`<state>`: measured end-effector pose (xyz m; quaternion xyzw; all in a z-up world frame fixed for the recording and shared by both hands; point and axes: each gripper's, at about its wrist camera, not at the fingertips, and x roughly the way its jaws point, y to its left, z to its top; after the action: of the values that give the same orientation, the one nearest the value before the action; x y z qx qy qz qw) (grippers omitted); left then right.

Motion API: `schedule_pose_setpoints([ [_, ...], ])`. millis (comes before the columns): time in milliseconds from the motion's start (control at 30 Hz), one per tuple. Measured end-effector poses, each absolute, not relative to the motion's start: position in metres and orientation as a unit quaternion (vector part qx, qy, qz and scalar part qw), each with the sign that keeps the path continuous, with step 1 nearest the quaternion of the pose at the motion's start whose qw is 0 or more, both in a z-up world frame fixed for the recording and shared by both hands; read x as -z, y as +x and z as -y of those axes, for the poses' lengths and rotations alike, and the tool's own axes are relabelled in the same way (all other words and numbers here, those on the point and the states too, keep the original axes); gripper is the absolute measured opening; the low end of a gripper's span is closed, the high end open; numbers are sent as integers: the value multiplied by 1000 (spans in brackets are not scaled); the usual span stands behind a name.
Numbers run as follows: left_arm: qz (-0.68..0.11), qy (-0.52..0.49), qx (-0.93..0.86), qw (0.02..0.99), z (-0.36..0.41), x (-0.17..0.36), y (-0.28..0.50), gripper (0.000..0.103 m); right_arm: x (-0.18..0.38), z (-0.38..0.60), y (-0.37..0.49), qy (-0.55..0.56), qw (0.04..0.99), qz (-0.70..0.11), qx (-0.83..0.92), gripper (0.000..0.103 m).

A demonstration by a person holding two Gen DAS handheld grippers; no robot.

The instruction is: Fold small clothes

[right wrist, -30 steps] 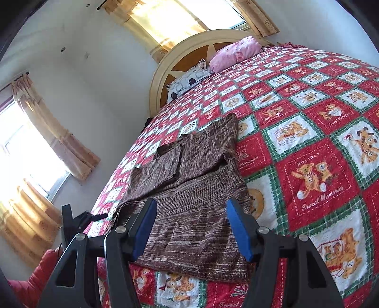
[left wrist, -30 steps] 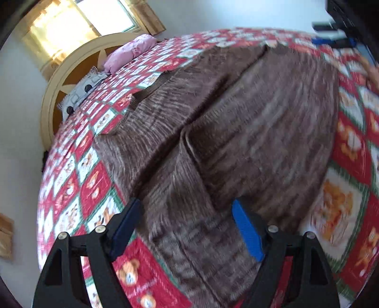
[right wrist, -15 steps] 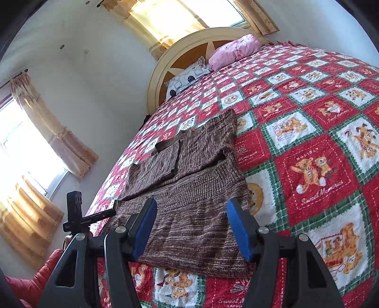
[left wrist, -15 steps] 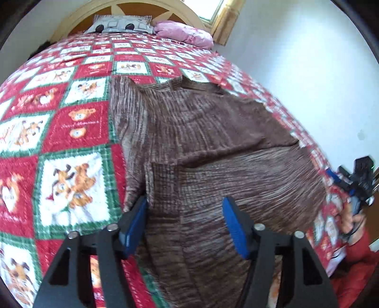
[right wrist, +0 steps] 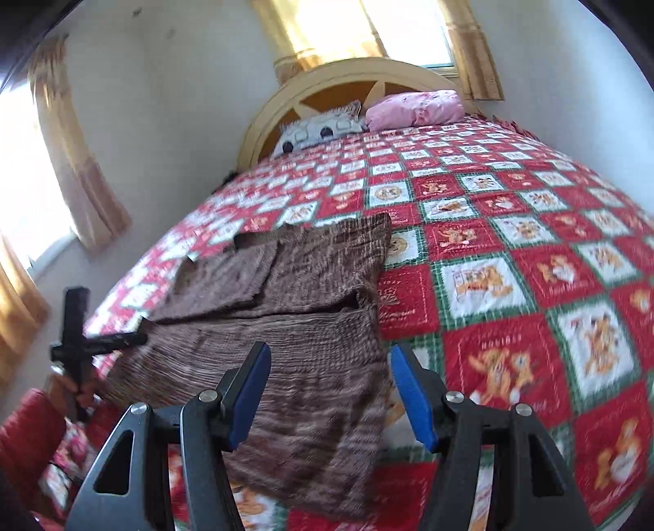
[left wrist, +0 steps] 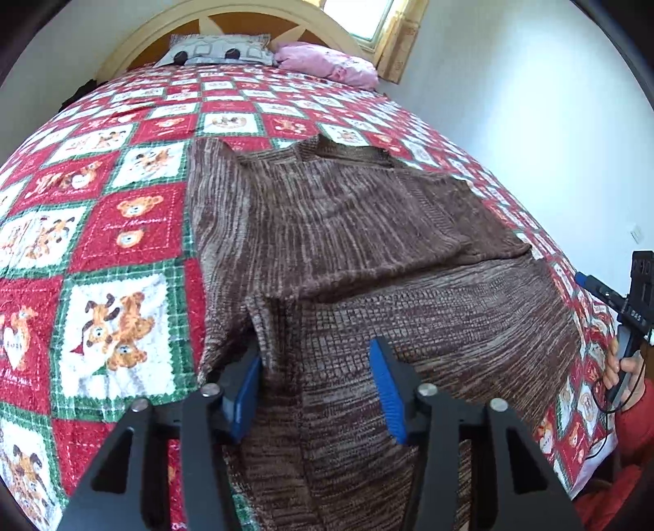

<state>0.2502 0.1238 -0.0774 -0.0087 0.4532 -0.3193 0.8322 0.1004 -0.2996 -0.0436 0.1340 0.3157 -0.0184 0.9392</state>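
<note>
My left gripper (left wrist: 314, 392) has just been closing over the sweater's (left wrist: 368, 245) near edge on the quilt (left wrist: 122, 228), not yet pinching; right gripper (right wrist: 331, 392) hangs unclenched above the sweater's right hem, so folding can start.

light: plain daylight, pretty bright | source: window (right wrist: 339, 28) behind the curtains (right wrist: 77, 163) is totally blown out, yellow glow | glare: wall (left wrist: 511, 122) washed pale | blur: right wrist view smeary, esp. the bed quilt (right wrist: 531, 326) low down; left wrist view sharper | distortion: heavy fisheye bulge, black corners
</note>
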Motion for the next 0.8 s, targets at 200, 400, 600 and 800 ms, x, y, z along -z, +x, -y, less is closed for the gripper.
schedule_pose_setpoints([
  [200,-479,-12,310,821,-124,77,257,43,63,299,149,85,925,-369,34,62],
  [400,-474,1,299,828,-114,76,254,52,77,290,154,62,925,-372,52,11],
  [600,-445,9,293,846,-115,72,238,13,50,257,125,-19,948,-311,63,10],
  [800,-419,-40,295,858,-127,57,228,12,26,250,110,-18,960,-274,55,10],
])
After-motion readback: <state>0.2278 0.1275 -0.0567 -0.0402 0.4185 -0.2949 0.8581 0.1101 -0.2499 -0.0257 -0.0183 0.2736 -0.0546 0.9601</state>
